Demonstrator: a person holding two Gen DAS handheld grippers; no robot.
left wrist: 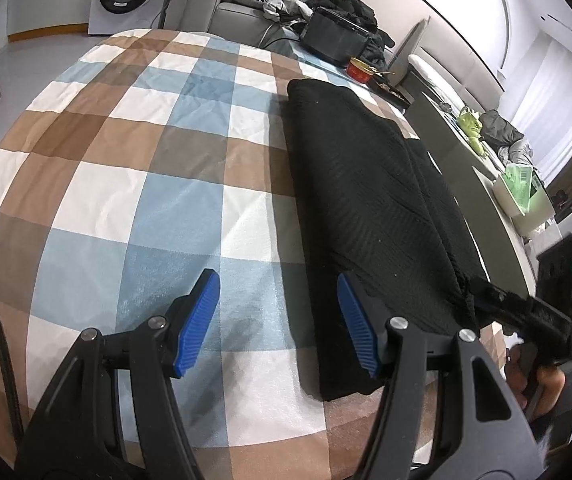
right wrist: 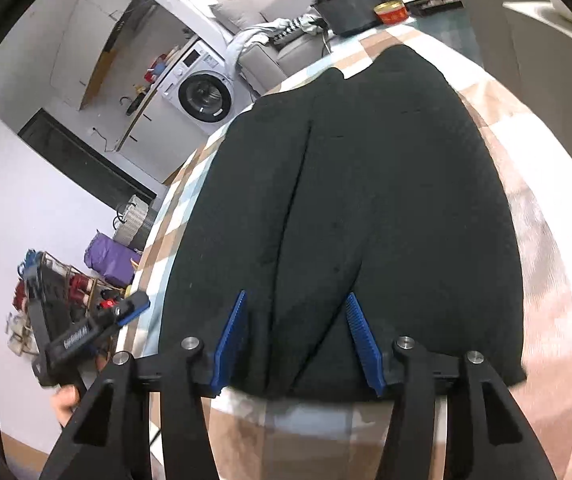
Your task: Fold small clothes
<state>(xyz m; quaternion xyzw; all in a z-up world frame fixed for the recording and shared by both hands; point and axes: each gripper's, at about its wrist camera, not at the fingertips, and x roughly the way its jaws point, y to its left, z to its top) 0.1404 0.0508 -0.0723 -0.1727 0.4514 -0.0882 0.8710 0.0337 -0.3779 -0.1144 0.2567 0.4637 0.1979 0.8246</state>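
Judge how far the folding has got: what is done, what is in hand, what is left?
Done: the black garment lies flat on the checked cloth, its sides apparently folded in along a lengthwise seam. In hand: nothing is gripped; the right gripper stands open over the near hem, the left gripper open beside it. Left: probably a crosswise fold, near hem to far end.

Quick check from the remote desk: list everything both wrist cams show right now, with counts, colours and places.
black garment: one, black, folded flat on the checked cloth
checked cloth: one, blue, brown and white, covering the surface
washing machine: one, white, far wall
red tin: one, far end of the surface
black bin: one, beside the tin
sofa: one, grey, behind
left gripper: blue pads, open, nothing between
right gripper: blue pads, open over the garment's near edge
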